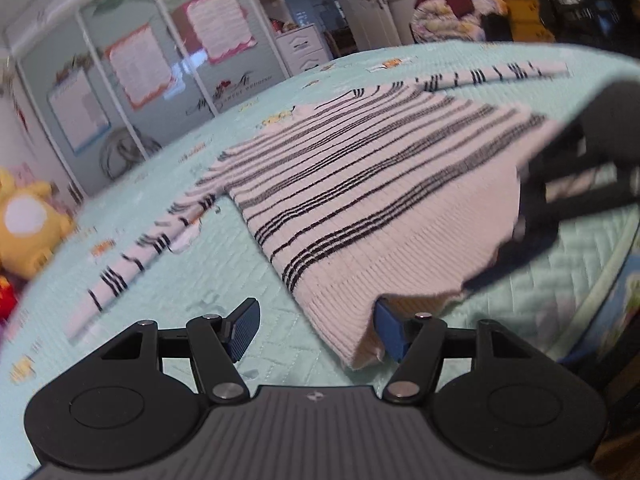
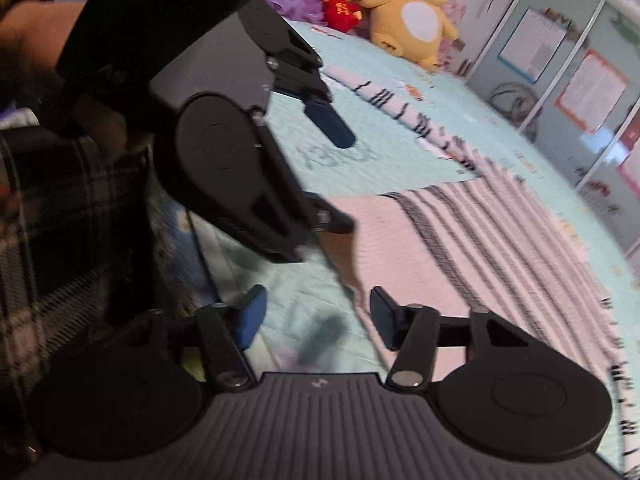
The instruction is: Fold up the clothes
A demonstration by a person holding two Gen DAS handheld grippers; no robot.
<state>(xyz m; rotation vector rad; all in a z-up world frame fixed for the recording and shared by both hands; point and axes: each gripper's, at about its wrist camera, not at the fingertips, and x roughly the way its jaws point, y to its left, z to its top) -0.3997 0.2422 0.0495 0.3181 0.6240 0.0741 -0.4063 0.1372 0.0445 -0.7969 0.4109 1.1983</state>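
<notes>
A white knit sweater [image 1: 360, 184] with black stripes lies flat on the mint quilted bedspread [image 1: 132, 320], sleeves spread out to both sides. My left gripper [image 1: 318, 330] is open at the hem's near corner, and its right finger [image 1: 390, 332] sits just under the lifted hem edge. My right gripper [image 1: 512, 240] shows blurred at the hem's other corner. In the right wrist view, my right gripper [image 2: 316, 318] stands open across the edge of the sweater [image 2: 460, 240]: one finger over the knit, one over the bedspread [image 2: 360, 160]. The left gripper [image 2: 336, 176] is there too, jaws wide apart.
A yellow plush toy [image 2: 412, 12] and a red one [image 2: 340, 0] sit at the bed's head. Glass wardrobe doors [image 1: 120, 80] line the far side. A heap of clothes [image 1: 460, 4] lies beyond the bed. The person's plaid garment [image 2: 60, 220] is close by at the bed edge.
</notes>
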